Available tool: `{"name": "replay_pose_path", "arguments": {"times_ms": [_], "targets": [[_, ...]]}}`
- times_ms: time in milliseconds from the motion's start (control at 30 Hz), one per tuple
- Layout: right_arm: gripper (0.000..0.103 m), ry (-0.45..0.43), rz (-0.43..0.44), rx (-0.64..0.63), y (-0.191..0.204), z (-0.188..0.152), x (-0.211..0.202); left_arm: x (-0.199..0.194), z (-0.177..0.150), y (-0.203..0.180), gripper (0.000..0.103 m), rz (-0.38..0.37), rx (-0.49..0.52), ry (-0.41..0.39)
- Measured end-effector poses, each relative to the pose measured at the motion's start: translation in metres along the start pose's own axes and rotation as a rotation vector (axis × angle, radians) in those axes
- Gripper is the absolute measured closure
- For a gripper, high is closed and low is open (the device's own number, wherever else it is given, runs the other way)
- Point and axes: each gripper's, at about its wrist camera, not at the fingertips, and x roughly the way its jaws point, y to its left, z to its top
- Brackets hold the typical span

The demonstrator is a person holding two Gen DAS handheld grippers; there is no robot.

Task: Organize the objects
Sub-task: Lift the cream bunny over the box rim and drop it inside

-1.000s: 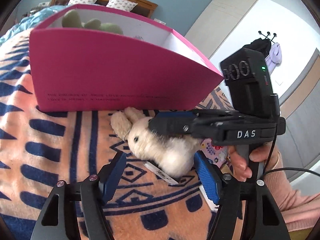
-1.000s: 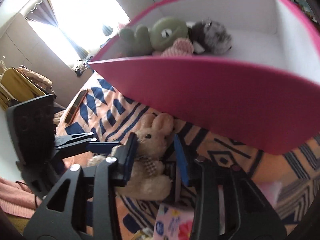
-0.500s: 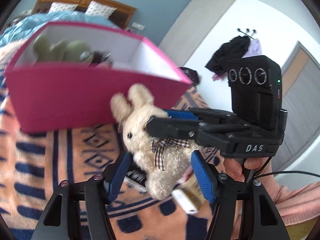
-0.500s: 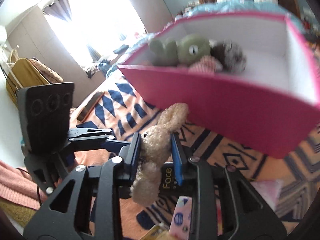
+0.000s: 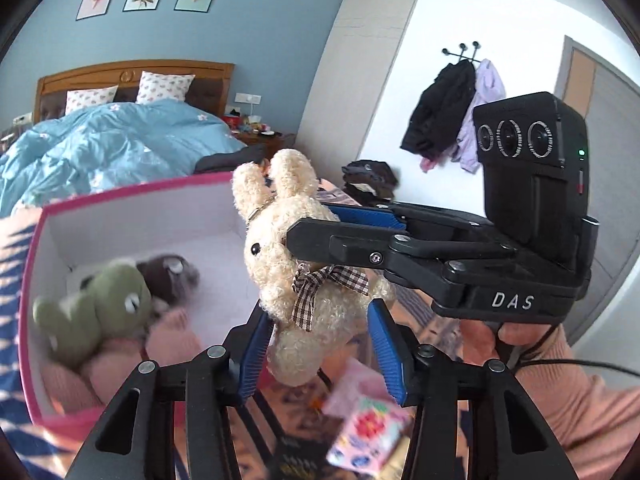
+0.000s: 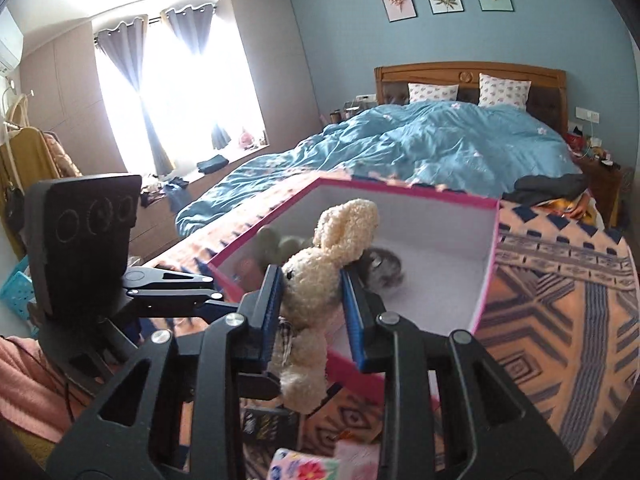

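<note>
**Two grippers on one plush rabbit above the pink box**

Right hand-held gripper has its blue pads pressed on both sides of the cream plush rabbit at head and neck, so the toy hangs in the air with its ears up and its body dangling below the pads. Left hand-held gripper sits lower on the same rabbit; its jaws have just been closing, and its left pad touches the rabbit's lower body while the right pad stands a little off the fur. A hand in a pink sleeve holds the right tool's grip.

Below the rabbit, near the cameras, lies a pink flowered packet on a patterned orange and navy blanket. Just behind the rabbit stands the open pink box, white inside, holding a green plush toy, a grey-brown plush and something pink.

Farther back is a bed with a blue duvet and a wooden headboard.
</note>
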Motion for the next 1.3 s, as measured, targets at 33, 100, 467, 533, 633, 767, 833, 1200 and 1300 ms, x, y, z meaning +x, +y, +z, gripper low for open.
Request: {"name": "replay_pose_path", "arguments": {"times_ms": [33, 100, 467, 533, 633, 767, 833, 1200, 1300], "targets": [[0.071, -0.001, -0.009, 0.0, -0.005, 0.005, 0.002, 0.005, 0.005, 0.004, 0.053, 0.008, -0.001, 0.007], [0.071, 0.003, -0.02, -0.002, -0.016, 0.012, 0.013, 0.015, 0.012, 0.014, 0.053, 0.029, -0.024, 0.019], [0.07, 0.105, -0.142, -0.038, -0.053, 0.015, 0.068, 0.071, 0.027, 0.053, 0.057, 0.127, -0.12, 0.127], [0.07, 0.118, -0.194, -0.051, -0.056, 0.013, 0.073, 0.077, 0.024, 0.056, 0.057, 0.14, -0.123, 0.137], [0.067, 0.13, -0.253, -0.036, -0.064, 0.009, 0.076, 0.076, 0.018, 0.053, 0.057, 0.145, -0.12, 0.145], [0.061, 0.124, -0.28, 0.0, -0.074, 0.005, 0.073, 0.073, 0.011, 0.048, 0.057, 0.155, -0.106, 0.14], [0.061, 0.124, -0.259, 0.021, -0.075, 0.003, 0.069, 0.068, 0.008, 0.046, 0.055, 0.153, -0.104, 0.125], [0.061, 0.058, -0.182, 0.064, -0.055, -0.016, 0.028, 0.016, -0.006, 0.028, 0.041, 0.11, -0.081, -0.024], [0.061, 0.038, -0.165, 0.083, -0.047, -0.023, 0.008, -0.004, -0.014, 0.019, 0.037, 0.088, -0.058, -0.059]]}}
